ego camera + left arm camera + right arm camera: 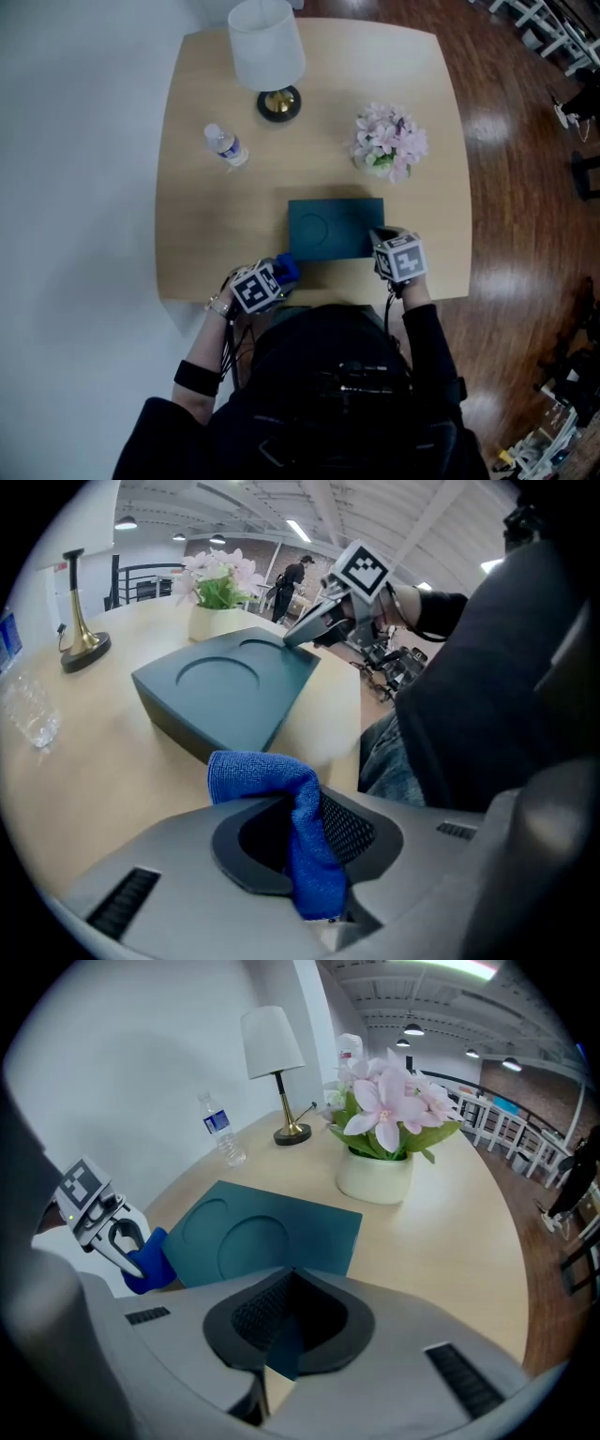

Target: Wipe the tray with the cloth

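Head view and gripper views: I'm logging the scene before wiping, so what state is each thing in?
tray: flat on table, corner clamped.
cloth: bunched, clamped, off the tray.
left gripper: shut on cloth.
right gripper: shut on tray.
bottle: upright.
lamp: upright.
flower pot: upright.
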Available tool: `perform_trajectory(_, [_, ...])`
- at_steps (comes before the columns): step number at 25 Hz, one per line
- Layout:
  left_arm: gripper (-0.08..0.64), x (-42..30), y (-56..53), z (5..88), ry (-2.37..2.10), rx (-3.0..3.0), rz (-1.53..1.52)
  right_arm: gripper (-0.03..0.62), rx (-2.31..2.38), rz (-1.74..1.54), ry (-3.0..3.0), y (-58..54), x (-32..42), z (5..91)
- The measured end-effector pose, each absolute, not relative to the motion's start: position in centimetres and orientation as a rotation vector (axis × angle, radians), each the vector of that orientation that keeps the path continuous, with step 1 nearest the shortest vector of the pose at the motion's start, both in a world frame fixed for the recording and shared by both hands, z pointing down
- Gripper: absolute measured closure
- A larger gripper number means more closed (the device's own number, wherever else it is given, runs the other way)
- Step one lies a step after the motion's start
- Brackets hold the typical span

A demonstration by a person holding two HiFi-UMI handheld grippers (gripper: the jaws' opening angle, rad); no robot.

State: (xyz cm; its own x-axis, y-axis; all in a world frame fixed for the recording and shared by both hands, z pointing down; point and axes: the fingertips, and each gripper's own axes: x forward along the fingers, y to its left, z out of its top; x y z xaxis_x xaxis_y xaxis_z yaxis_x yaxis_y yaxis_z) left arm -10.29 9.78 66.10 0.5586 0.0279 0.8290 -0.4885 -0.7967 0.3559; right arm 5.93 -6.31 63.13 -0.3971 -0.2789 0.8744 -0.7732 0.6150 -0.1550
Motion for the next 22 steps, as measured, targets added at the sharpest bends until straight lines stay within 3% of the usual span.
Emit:
perform_trajectory(5, [0.472,-7.5,11.4,62.7,-0.373,2.281,1.103,0.583,0.847,0.712,-1.963,-6.3,5.9,63.1])
perform_trajectory(13, [0.472,-10.7,12.0,63.4,-0.594,2.118,1.152,0.584,0.863,0.729,-1.986,-6.5,6.1,62.8])
perform_trajectory(22, [0.474,-10.8,11.2,64.1,-0.741,1.996,1.136,0.584,0.965,0.504,-2.071,-15.1,10.5,61.4])
